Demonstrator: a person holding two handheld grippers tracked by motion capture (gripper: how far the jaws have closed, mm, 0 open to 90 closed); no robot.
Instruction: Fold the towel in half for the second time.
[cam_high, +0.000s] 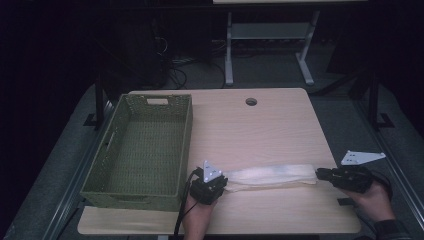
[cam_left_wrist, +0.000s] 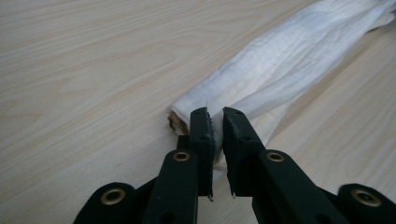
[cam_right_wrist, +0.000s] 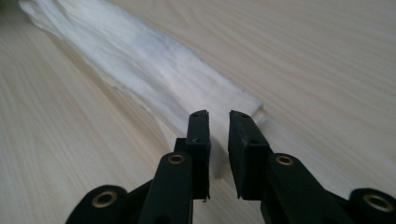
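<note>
I am looking down on a light wooden table (cam_high: 260, 125) in a dark room. A white cloth (cam_high: 272, 176), folded into a long narrow strip, lies flat across the near part of the table, running from left to right between my two grippers. To the left of it, on the table's left side, stands an olive green woven basket (cam_high: 102, 165) with cut-out handles, its near right corner just beside my left hand.

My left gripper (cam_high: 218, 186) sits at the left end of the strip, held in my left hand (cam_high: 197, 217), with a grey three-cornered plate on top. In the left gripper view, its two black jaws stand a narrow slit apart, with the folded end of the cloth (cam_left_wrist: 280, 65) just ahead of and beneath the tips. A thin edge of fabric appears to show in the slit, but the pads are not pressing on it, so I read this gripper as slightly parted and holding nothing.

My right gripper (cam_high: 320, 174) sits at the right end of the strip, held in my right hand (cam_high: 372, 200). In the right gripper view, its jaws stand a little apart, with a clear gap between the pads. The end of the cloth (cam_right_wrist: 154, 70) lies on the table right at the jaw tips, loose and not pinched.

A small round hole (cam_high: 251, 101) sits near the far edge of the table
</note>
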